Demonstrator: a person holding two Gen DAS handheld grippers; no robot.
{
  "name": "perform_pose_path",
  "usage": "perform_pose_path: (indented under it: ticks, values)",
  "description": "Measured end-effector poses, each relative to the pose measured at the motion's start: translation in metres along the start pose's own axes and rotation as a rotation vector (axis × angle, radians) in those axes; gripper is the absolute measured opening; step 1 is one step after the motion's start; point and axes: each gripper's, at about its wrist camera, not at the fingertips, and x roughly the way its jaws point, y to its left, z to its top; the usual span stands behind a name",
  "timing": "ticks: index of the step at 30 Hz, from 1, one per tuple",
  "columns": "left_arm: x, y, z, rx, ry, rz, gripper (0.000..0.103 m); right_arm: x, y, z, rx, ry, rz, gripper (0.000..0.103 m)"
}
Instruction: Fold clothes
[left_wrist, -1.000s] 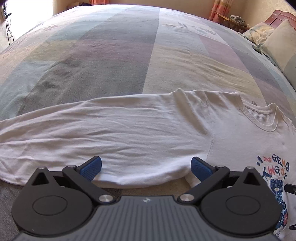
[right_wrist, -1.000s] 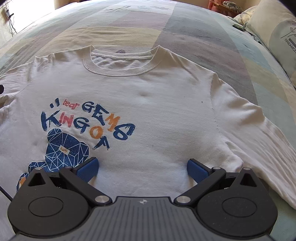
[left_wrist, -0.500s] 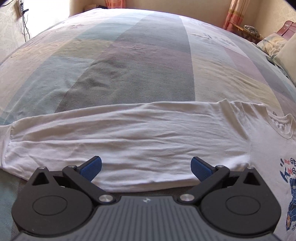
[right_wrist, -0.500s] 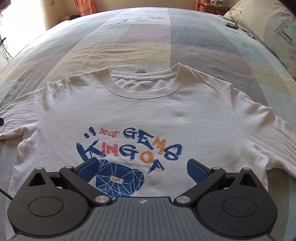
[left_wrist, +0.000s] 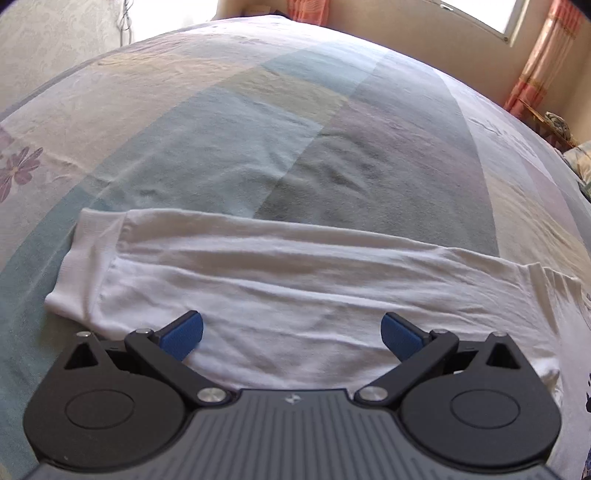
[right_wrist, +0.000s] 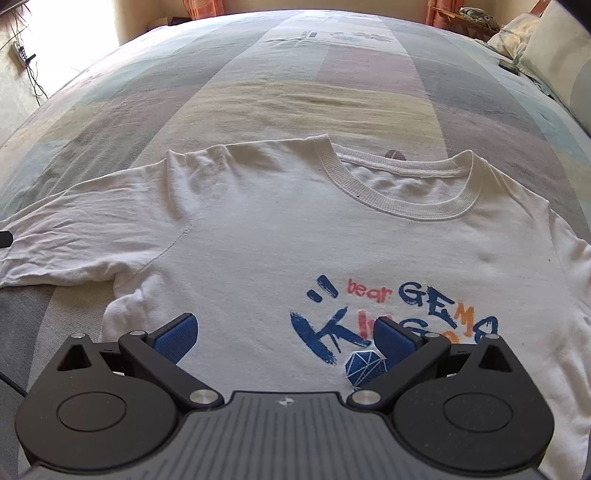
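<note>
The white long-sleeved cotton shirt (right_wrist: 258, 236) lies flat on the pastel patchwork bedspread (left_wrist: 332, 155), its wrinkled sleeve (left_wrist: 280, 273) stretched sideways with bare bedspread open beyond it and past the ribbed cuff (left_wrist: 81, 269). Cream pillows (right_wrist: 554, 48) stand along the far right edge, well apart from the shirt.

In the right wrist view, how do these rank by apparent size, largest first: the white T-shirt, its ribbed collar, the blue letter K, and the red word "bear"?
1. White T-shirt, clearly largest.
2. Ribbed collar.
3. Blue letter K.
4. Red word "bear".
The K and "bear" look close in size, and fisheye distortion makes that order unsure.
</note>
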Motion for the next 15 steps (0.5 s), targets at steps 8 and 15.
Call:
perform_pose_path:
  ticks: [8, 15]
  values:
    - [-0.004, 0.012, 0.016, -0.031, -0.054, -0.022, 0.102, -0.006, 0.027, 0.006, -0.030, 0.019, 0.016, 0.103]
    - [0.009, 0.007, 0.018, -0.014, -0.026, 0.055, 0.101, -0.008, 0.029, -0.004, -0.029, 0.042, 0.016, 0.103]
